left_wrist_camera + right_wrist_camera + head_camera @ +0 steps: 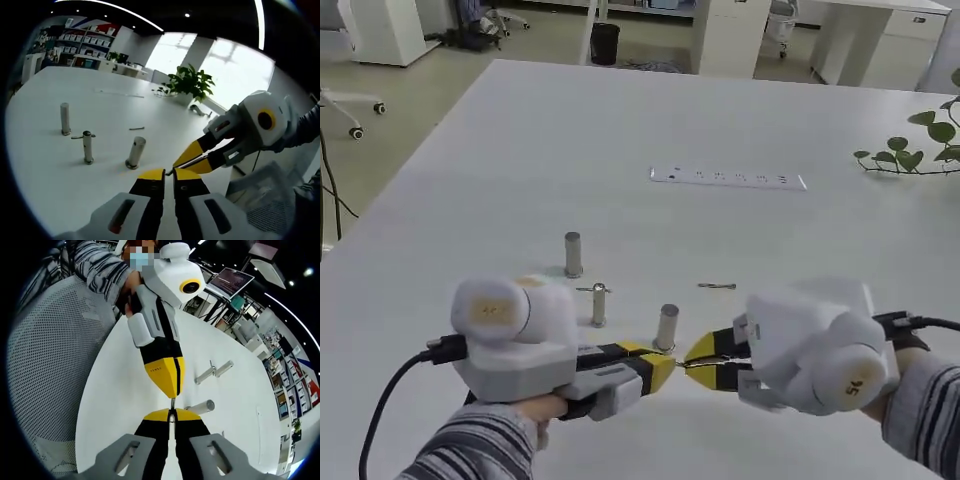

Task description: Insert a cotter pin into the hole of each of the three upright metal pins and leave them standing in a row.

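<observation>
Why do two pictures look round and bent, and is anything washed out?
Both gripper views are fisheye, curving the edge of the white table; left gripper view: windows behind the green potted plant blow out; head view: straight lines, even light.

Bright, even daylight; windows (235, 70) blow out white, the tabletop (620, 130) shows soft shadows, fisheye edges bend.

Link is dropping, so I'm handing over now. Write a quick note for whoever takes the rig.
Left tool and right tool: tip to tip, both shut on the held cotter pin, beside the near metal pin.
Done: middle metal pin has a cotter pin through it.
Left: near pin and far metal pin are bare. The spare cotter pin lies on the table. All three pins are standing.
</observation>
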`<state>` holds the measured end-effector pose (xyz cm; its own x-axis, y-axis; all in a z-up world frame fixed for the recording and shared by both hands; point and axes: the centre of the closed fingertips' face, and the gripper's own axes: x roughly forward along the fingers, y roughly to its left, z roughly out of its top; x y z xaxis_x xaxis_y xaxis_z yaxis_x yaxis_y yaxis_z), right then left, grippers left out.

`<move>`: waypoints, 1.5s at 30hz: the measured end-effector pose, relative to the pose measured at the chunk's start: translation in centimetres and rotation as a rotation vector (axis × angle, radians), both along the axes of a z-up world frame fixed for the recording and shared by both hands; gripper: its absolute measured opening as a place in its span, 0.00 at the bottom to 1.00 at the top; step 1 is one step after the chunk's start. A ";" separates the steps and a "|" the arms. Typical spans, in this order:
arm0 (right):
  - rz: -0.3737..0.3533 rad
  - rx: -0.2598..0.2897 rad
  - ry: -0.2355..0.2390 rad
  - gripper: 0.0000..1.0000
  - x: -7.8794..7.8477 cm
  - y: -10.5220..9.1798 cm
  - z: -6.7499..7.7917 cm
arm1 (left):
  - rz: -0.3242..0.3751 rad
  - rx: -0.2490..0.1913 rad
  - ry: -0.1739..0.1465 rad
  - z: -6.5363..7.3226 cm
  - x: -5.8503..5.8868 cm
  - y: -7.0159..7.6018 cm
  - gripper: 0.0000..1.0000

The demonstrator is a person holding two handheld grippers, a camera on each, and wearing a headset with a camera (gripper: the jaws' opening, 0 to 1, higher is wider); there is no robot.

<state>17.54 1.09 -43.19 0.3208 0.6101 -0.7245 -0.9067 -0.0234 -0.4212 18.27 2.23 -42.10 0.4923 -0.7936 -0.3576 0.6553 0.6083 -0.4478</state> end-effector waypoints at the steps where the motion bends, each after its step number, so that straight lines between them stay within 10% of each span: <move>1: 0.000 0.000 0.000 0.00 0.0 0.1 0.0 | 0.003 -0.009 0.004 0.1 0.0 0.0 0.01; 12: -0.005 0.000 0.003 0.00 0.1 0.1 0.1 | -0.014 -0.040 0.019 0.2 -0.4 -0.5 0.00; 30: -0.038 -0.003 0.081 0.02 0.1 -1.3 -0.4 | -0.170 0.128 -0.204 0.8 -1.4 -1.5 0.00; 45: -0.018 -0.003 0.137 0.00 -0.6 -1.5 -0.6 | -0.231 0.156 -0.226 0.6 -2.0 -1.6 0.00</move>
